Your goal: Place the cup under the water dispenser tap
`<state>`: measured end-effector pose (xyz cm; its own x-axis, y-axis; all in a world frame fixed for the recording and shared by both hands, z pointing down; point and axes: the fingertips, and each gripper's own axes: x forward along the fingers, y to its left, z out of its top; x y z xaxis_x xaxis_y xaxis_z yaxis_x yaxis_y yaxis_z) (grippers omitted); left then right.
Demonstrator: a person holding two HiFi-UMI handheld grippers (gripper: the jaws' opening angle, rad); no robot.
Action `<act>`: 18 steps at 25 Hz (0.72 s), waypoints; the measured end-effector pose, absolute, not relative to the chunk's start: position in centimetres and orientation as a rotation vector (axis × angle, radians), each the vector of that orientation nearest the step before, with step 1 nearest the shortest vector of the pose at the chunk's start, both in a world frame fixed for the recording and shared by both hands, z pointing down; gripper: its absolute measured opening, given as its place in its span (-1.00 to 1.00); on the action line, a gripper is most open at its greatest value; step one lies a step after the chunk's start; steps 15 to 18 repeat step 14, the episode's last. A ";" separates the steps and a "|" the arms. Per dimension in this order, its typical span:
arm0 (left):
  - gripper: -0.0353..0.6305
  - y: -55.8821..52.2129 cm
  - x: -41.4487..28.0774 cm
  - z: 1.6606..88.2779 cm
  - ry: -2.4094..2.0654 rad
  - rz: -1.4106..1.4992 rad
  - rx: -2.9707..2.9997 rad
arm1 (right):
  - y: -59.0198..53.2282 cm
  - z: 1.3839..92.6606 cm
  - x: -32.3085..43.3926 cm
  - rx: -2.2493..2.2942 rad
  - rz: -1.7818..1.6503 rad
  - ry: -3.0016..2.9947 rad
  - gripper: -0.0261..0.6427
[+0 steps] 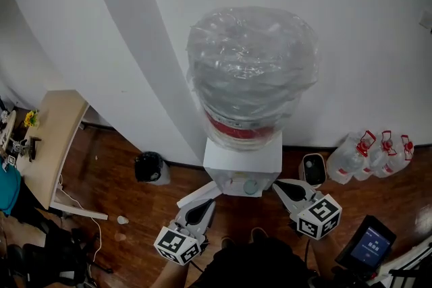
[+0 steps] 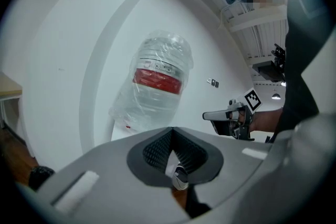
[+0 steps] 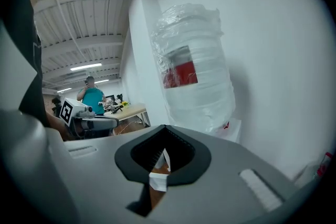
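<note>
Dark wood floor below, white wall behind.

Nearest me, the left gripper and right gripper sit low in the head view. Each has its marker cube toward me and its tip aimed at the water dispenser. The left gripper view shows the left gripper with jaws together and nothing held. The right gripper view shows the same for the right gripper.

I cannot pick out a cup with certainty. The only candidate is a white open-topped vessel on the floor, just beside the dispenser's right side and beyond the right gripper's tip. Its dark mouth faces up and its long axis is upright. It shows in the head view only.

The dispenser stands against the wall with a round greenish fitting on its front. Its plastic-wrapped bottle, with a red band, sits inverted on top.

Only the head view gives the black object left of the dispenser, the jugs along the wall at right and the wooden table far left. The left gripper view catches the right gripper side-on. The right gripper view catches the left gripper, a distant person in teal and ceiling lights.
</note>
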<state>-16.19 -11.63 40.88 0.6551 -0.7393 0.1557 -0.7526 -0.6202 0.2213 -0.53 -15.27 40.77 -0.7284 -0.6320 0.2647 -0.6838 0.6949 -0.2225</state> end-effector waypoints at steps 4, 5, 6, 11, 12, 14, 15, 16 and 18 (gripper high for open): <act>-0.86 -10.9 -16.4 41.5 -1.193 0.077 2.606 | -14.5 40.4 -0.2 1.084 0.433 -2.724 -0.92; -0.86 -10.8 -16.5 41.6 -1.195 0.081 2.600 | -14.6 40.3 0.1 1.097 0.435 -2.721 -0.92; -0.86 -10.8 -16.5 41.8 -1.194 0.085 2.595 | -14.7 40.3 0.5 1.113 0.441 -2.719 -0.92; -0.86 -9.6 -15.5 42.5 -1.152 0.097 2.589 | -14.5 39.8 1.5 1.135 0.418 -2.716 -0.92; -0.86 -9.2 -15.2 42.5 -1.140 0.102 2.592 | -14.3 39.6 1.6 1.137 0.412 -2.718 -0.92; -0.86 -8.3 -14.6 42.4 -1.115 0.109 2.602 | -13.9 39.2 1.7 1.147 0.405 -2.719 -0.92; -0.86 -8.3 -14.6 42.4 -1.115 0.109 2.602 | -13.9 39.2 1.7 1.147 0.405 -2.719 -0.92; -0.86 -8.3 -14.6 42.4 -1.115 0.109 2.602 | -13.9 39.2 1.7 1.147 0.405 -2.719 -0.92; -0.86 -8.3 -14.6 42.4 -1.115 0.109 2.602 | -13.9 39.2 1.7 1.147 0.405 -2.719 -0.92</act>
